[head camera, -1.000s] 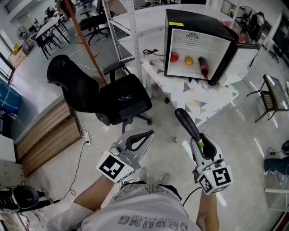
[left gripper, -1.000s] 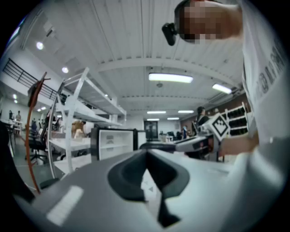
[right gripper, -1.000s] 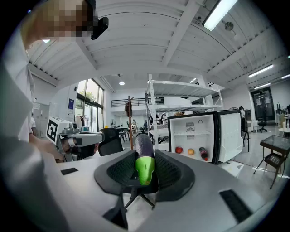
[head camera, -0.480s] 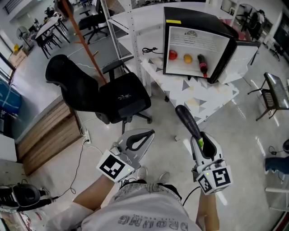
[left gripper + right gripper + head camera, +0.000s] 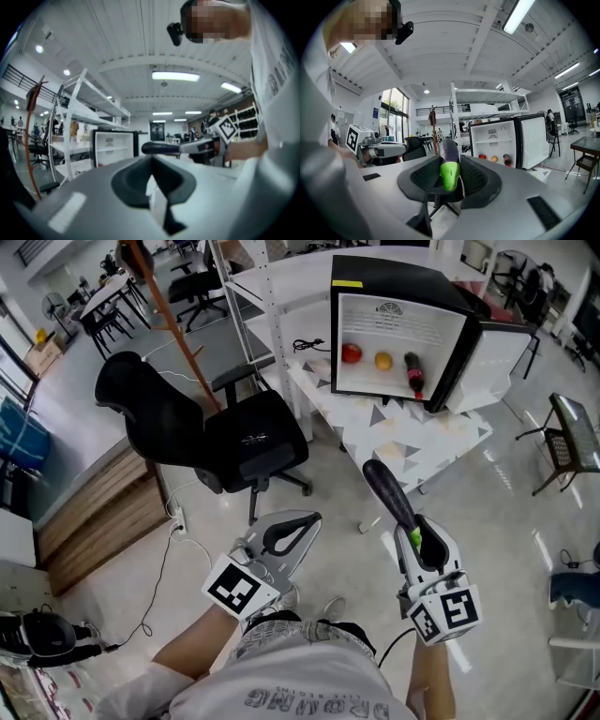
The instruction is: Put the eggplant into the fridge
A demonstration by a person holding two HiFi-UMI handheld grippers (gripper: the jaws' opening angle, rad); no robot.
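Pinching the eggplant (image 5: 449,164) by its green stem end, your right gripper (image 5: 450,177) has both ribbed pads pressed against it, a detail only the right gripper view gives you. From the head view you instead see the dark purple body sticking out ahead of the jaws, pointing toward the fridge (image 5: 394,329).

Your left gripper (image 5: 292,529) carries nothing. Its own view shows the two pads pressed together along a centre line, and it also catches the eggplant side-on, well short of the fridge.

The fridge stands open, with its door (image 5: 502,352) swung to the right. On its white lower shelf sit a red fruit (image 5: 351,353), an orange one (image 5: 382,360) and a dark bottle (image 5: 413,374).

Only the head view shows the triangle-patterned table (image 5: 427,442) under the fridge and the black office chair (image 5: 234,437) to your left of it.
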